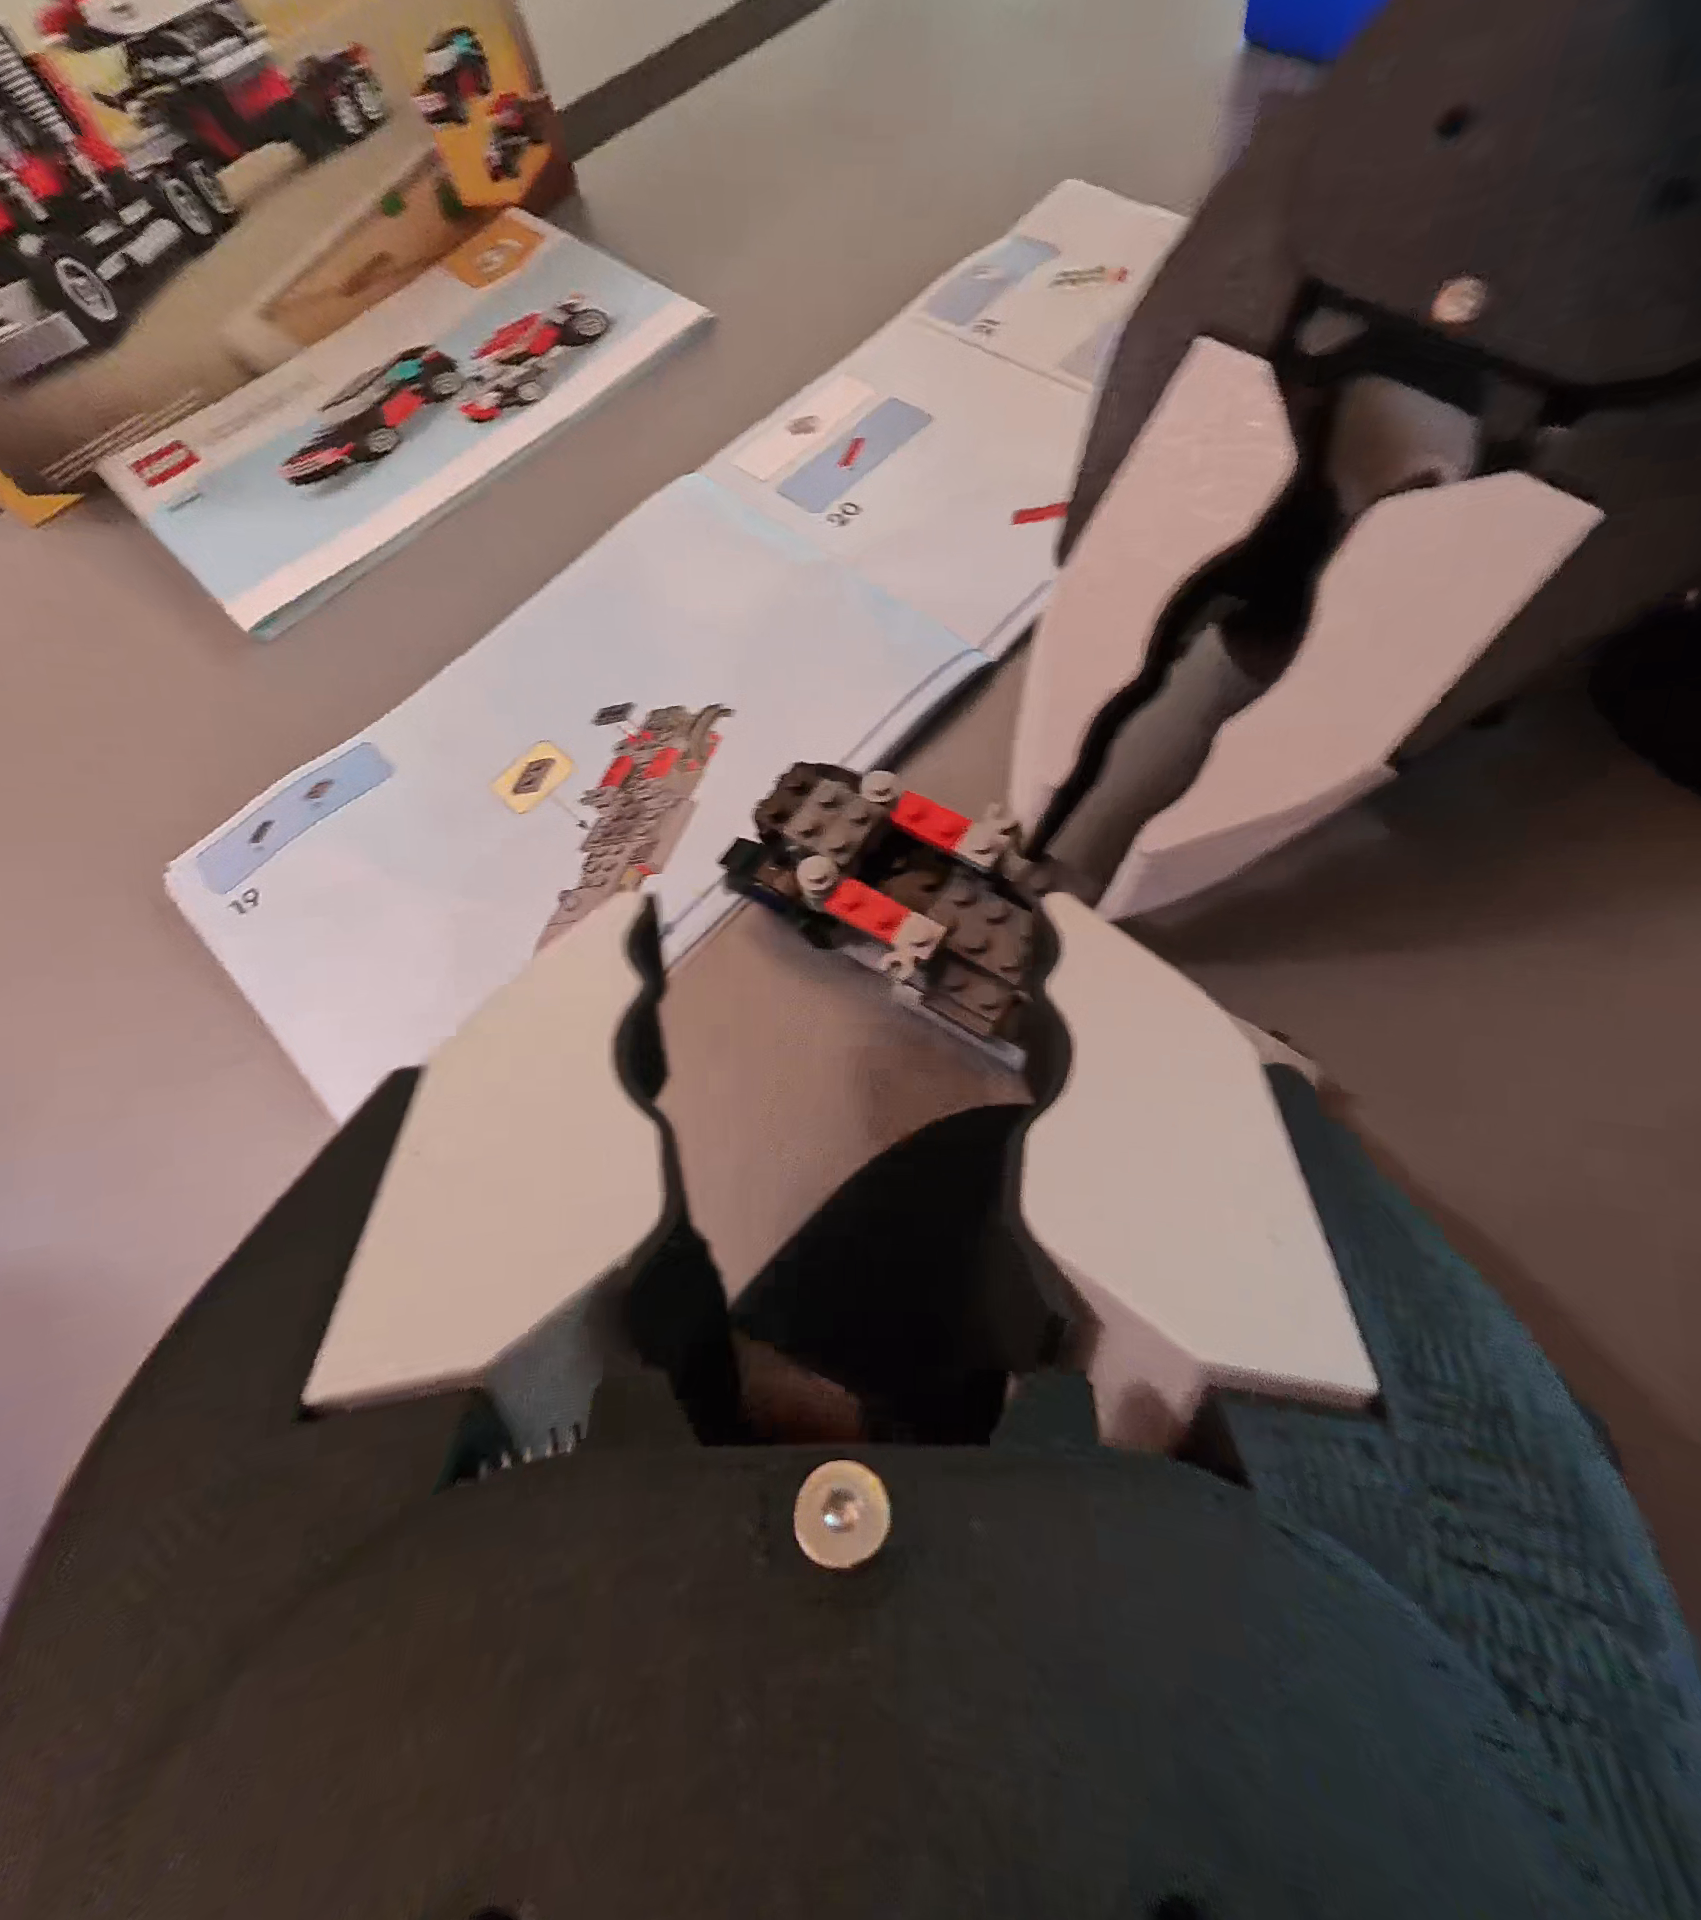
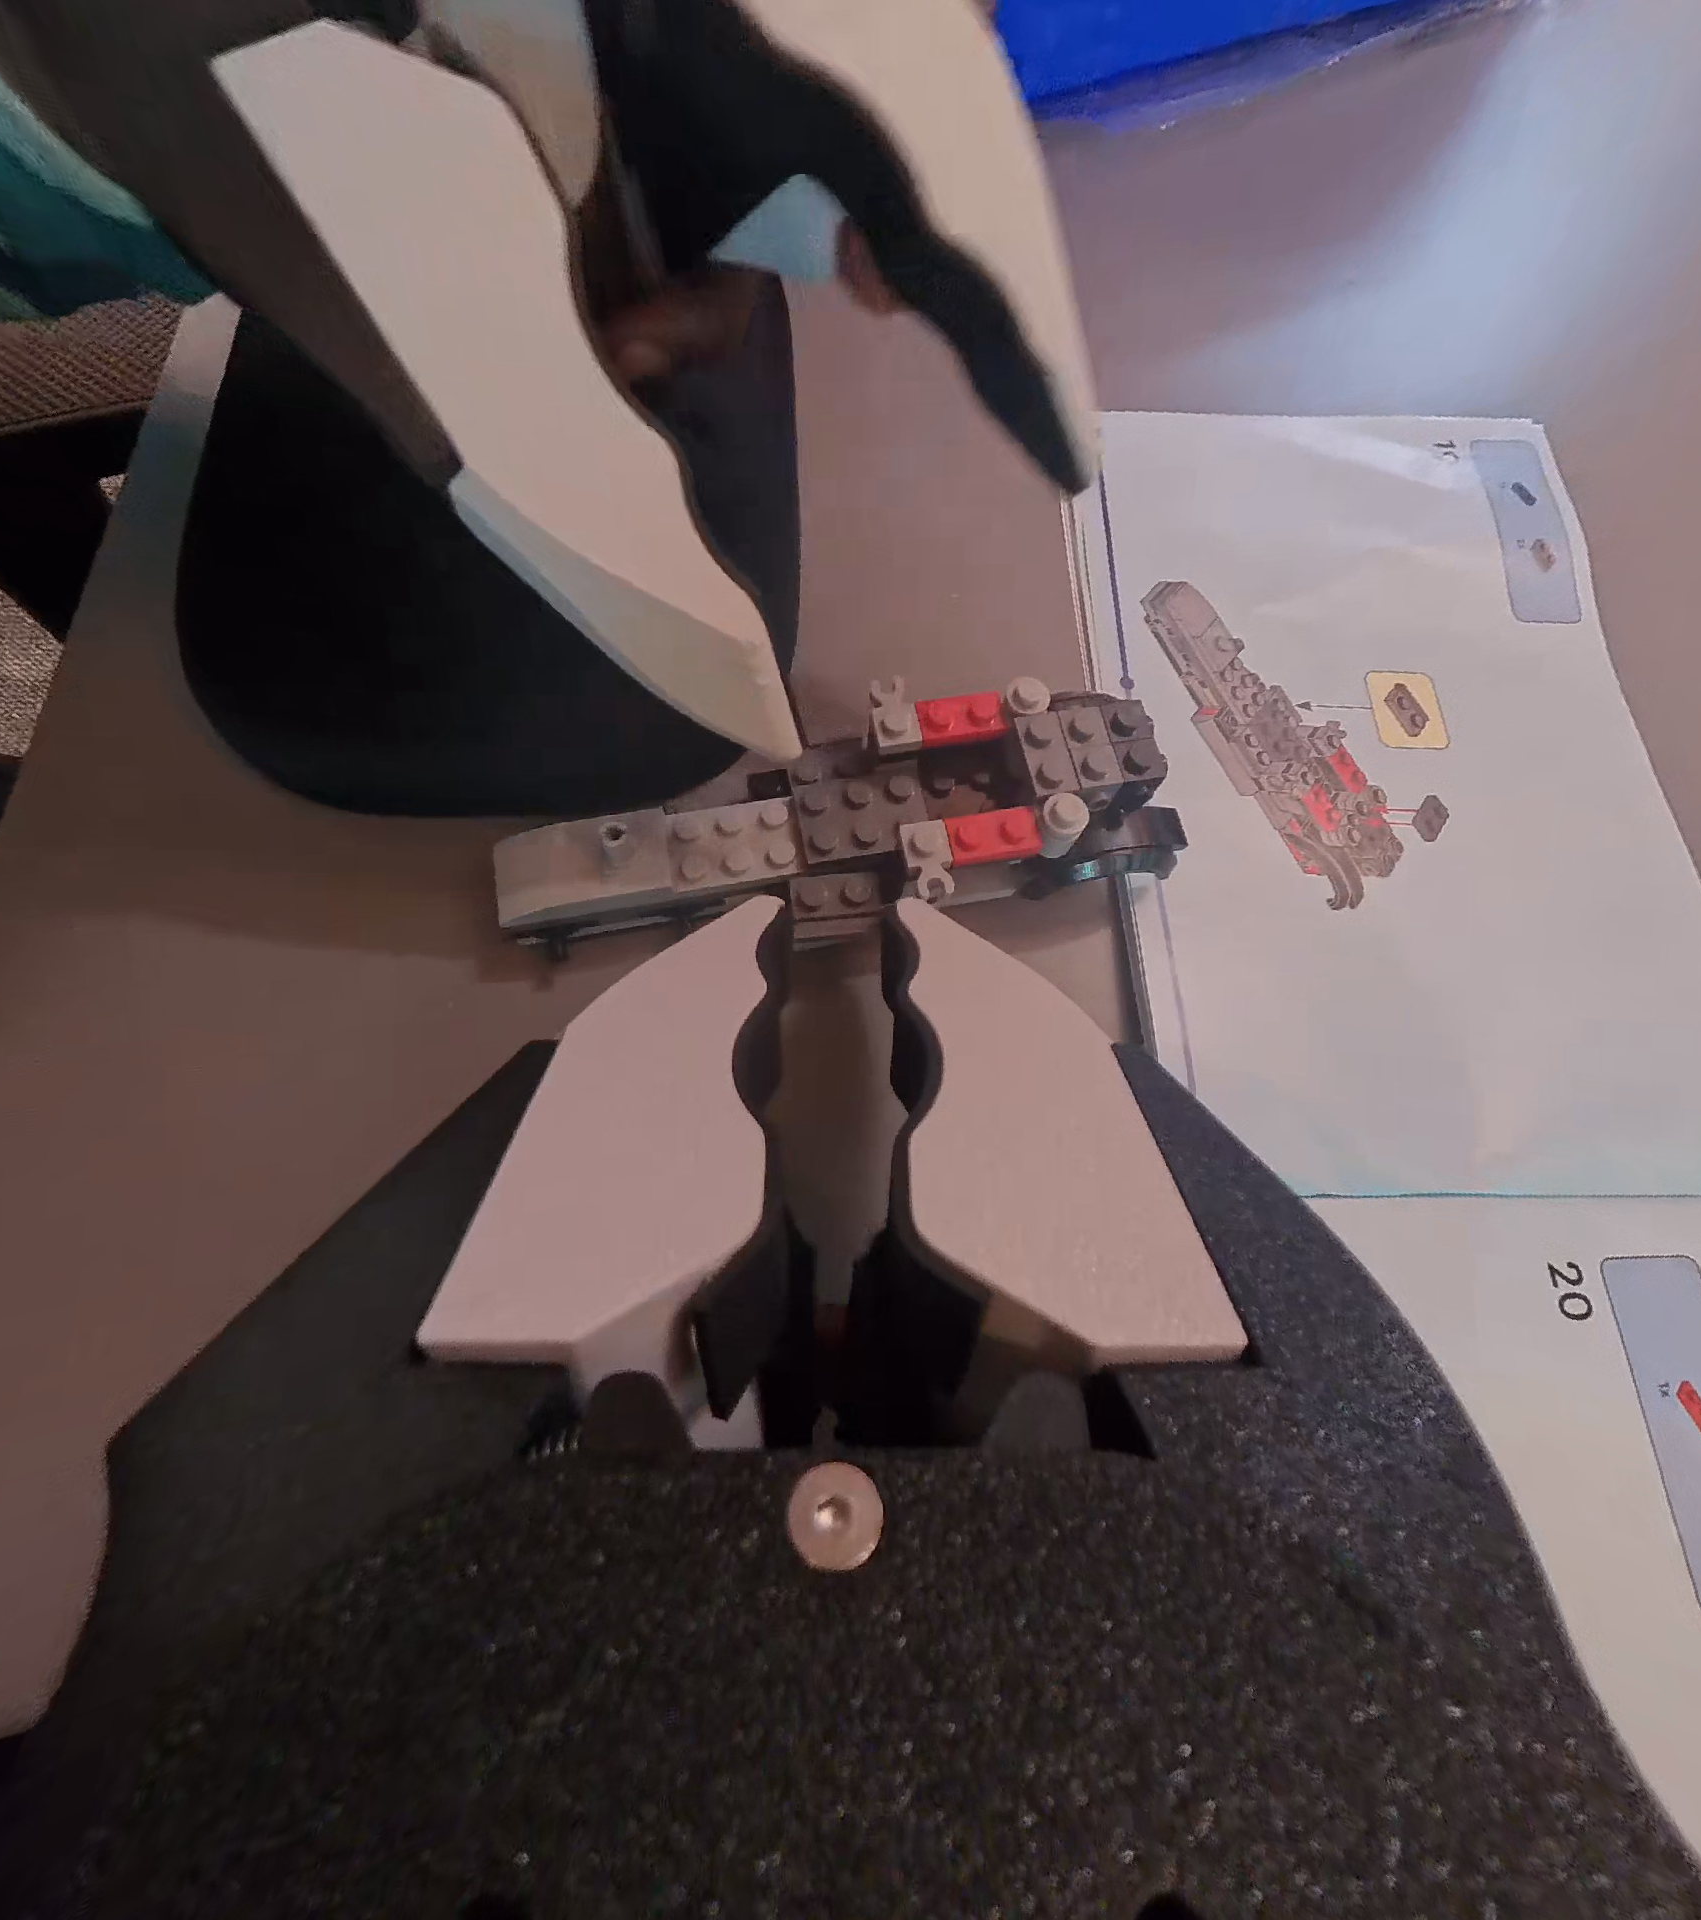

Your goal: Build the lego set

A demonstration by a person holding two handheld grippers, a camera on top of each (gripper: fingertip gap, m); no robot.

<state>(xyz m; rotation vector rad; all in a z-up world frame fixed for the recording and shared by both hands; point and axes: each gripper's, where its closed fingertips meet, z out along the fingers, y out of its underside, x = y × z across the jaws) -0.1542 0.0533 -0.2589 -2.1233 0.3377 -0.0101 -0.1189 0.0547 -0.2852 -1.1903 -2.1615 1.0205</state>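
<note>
Clearance around model: tight on two sides.
Model (image 2: 825, 821) boxed in by left gripper (image 2: 929, 613) above and right gripper (image 2: 835, 914) at its near edge; open booklet (image 2: 1397, 935) just beside; bare tabletop (image 2: 233, 935) on the other side.

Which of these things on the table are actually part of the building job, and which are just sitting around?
Part of the job:
- lego model, half built
- open instruction booklet
- left gripper, open
- right gripper, at the model's edge

Lying about:
- lego box
- second booklet, closed
- blue object at the table's far side
</note>
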